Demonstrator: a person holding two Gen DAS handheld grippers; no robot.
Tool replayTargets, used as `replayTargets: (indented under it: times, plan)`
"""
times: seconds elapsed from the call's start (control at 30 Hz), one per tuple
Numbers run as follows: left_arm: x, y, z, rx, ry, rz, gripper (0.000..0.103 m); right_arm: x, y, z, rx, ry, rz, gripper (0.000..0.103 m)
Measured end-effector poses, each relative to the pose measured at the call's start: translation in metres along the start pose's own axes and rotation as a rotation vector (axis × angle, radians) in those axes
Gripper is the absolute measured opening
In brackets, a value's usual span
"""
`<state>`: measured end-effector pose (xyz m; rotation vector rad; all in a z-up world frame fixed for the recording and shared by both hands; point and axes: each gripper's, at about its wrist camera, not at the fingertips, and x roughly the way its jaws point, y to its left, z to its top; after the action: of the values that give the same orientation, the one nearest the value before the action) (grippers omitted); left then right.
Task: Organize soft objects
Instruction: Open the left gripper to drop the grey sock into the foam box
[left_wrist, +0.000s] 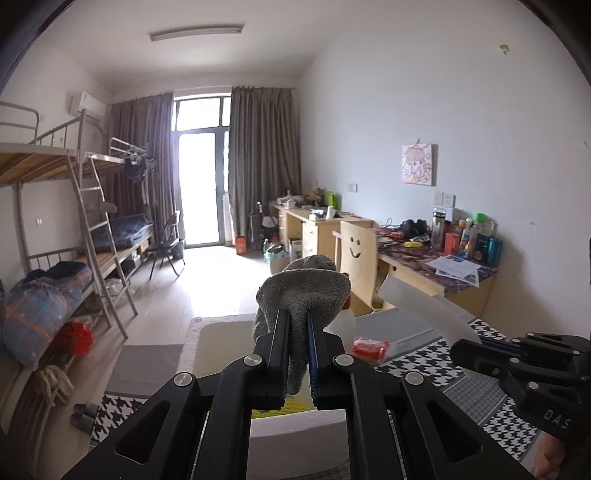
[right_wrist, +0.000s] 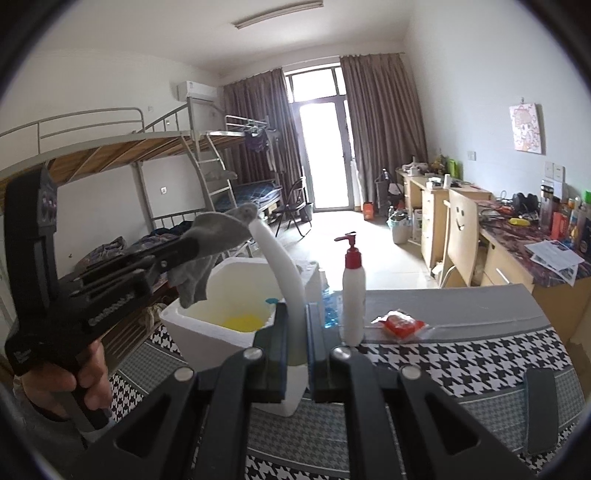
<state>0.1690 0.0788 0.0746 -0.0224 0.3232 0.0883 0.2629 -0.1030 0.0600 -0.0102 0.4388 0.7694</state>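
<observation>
The left hand-held gripper (left_wrist: 295, 332) pinched a grey sock (left_wrist: 303, 288) above the white foam box (right_wrist: 207, 317). The right hand-held gripper (right_wrist: 295, 332) clamped a bent white foam strip (right_wrist: 280, 266) over the table (right_wrist: 461, 354).

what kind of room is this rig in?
Most likely a shared dorm room: metal bunk beds with ladders along one wall, a row of cluttered wooden study desks along the other, and a curtained balcony door at the far end.
</observation>
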Motion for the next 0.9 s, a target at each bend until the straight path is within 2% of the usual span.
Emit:
replayTargets:
  times: [0.47,0.57,0.63,0.7,0.77,0.83,0.9]
  plan:
    - [0.03,0.015,-0.008,-0.016,0.073,0.043,0.009,0.027,0.01,0.011,-0.011,0.046,-0.001,0.011]
    - [0.034,0.017,-0.007,-0.017,0.084,0.047,0.013,0.029,0.01,0.014,-0.01,0.05,-0.006,0.011]
    - [0.034,0.019,-0.008,-0.02,0.088,0.057,0.025,0.031,0.01,0.014,-0.009,0.053,-0.01,0.011]
    - [0.031,0.022,-0.007,-0.024,0.074,0.078,0.068,0.031,0.011,0.014,-0.012,0.056,-0.013,0.011]
    - [0.024,0.026,-0.007,-0.036,0.047,0.101,0.079,0.032,0.012,0.014,-0.013,0.057,-0.014,0.011]
    - [0.019,0.029,-0.007,-0.042,0.042,0.11,0.082,0.034,0.013,0.014,-0.016,0.061,-0.013,0.011]
    - [0.015,0.033,-0.007,-0.05,0.035,0.12,0.093,0.037,0.016,0.014,-0.022,0.064,-0.011,0.011]
